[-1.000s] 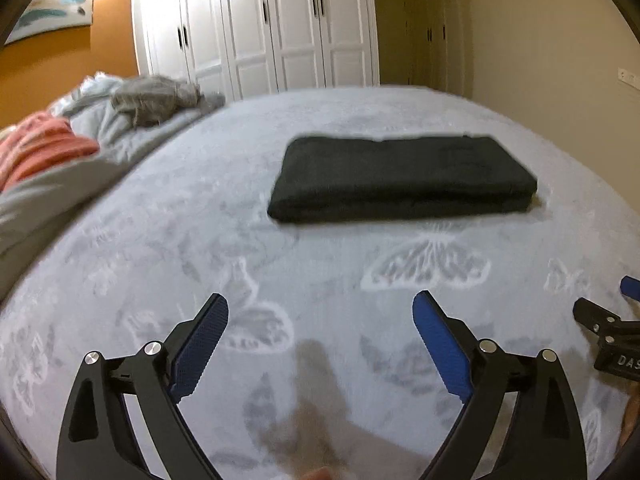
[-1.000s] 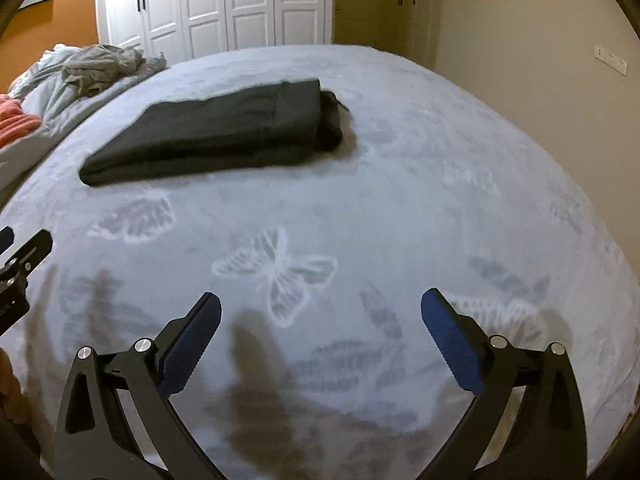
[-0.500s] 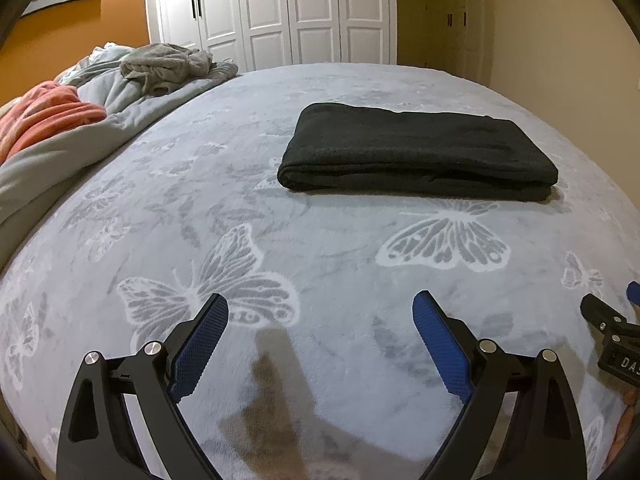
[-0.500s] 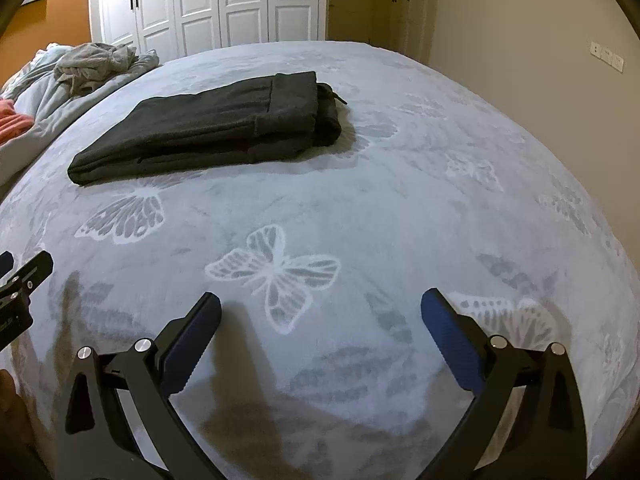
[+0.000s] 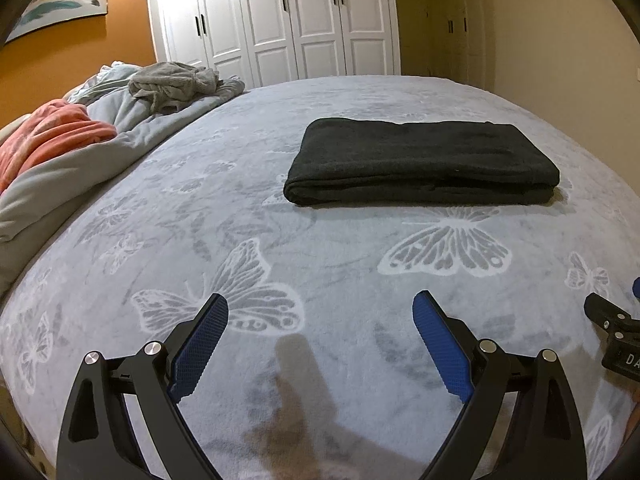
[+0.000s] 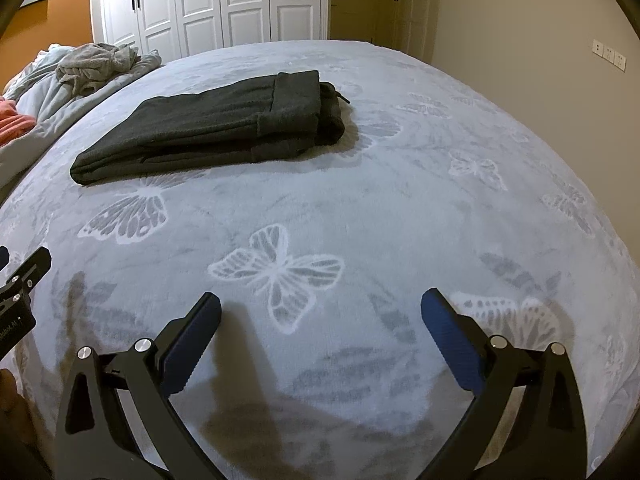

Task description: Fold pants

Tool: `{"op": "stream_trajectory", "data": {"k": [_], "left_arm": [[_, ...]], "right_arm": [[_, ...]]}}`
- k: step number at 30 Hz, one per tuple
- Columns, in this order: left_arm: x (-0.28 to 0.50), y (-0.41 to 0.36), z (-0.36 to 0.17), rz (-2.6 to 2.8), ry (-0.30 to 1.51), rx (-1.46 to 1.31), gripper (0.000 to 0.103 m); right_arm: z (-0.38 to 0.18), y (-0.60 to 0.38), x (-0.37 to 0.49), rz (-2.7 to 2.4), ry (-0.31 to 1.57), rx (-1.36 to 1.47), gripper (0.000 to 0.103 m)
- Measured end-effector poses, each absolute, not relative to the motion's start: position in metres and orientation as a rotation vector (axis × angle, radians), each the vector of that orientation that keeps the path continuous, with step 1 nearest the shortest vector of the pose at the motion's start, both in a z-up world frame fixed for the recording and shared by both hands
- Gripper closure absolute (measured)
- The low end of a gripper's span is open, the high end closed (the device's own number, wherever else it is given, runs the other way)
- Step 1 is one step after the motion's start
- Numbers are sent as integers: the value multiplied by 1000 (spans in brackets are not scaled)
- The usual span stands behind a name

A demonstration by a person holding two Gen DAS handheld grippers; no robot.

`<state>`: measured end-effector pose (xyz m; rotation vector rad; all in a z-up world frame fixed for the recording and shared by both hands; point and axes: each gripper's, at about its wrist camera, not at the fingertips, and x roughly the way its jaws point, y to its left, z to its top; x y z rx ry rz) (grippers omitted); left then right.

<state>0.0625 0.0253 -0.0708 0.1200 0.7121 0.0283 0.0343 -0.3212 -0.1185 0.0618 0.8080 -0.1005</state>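
A wide bed (image 5: pixel 224 216) fills both views, covered by a pale grey-blue blanket printed with white and grey butterflies. Behind it stands a white panelled wardrobe (image 5: pixel 280 20) with dark handles, between an orange wall on the left and a cream wall on the right; a framed picture (image 5: pixel 56 6) hangs on the orange wall. Along the left side of the bed lies a heap of rumpled grey bedding (image 5: pixel 132 108), with a crumpled grey garment (image 5: pixel 172 82) on top and a coral-pink cloth (image 5: pixel 52 132) beside it. The dark pants (image 5: pixel 420 160) lie folded into a neat flat rectangle in the middle of the bed, the waistband end to the right, well apart from both tools. The left tool (image 5: pixel 320 328) hovers low over the blanket near the bed's near edge, its two blue-padded fingers spread wide, holding nothing and touching nothing. The right tool (image 6: pixel 320 324) hovers just beside it in the same way, fingers wide apart and empty. Each tool's black frame shows at the edge of the other's view. Their shadows fall on the blanket beneath them.
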Motion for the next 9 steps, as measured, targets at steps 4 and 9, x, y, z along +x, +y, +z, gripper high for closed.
{"op": "stream_trajectory", "data": {"k": [4,9], "left_arm": [[61,24,-71,-3,713,121,12],[59,22,-71,-5,703,130,12]], "right_arm": [[-118,-321,34,-103,807,58,5],[-118,-322,35,-99,803,55,5]]}}
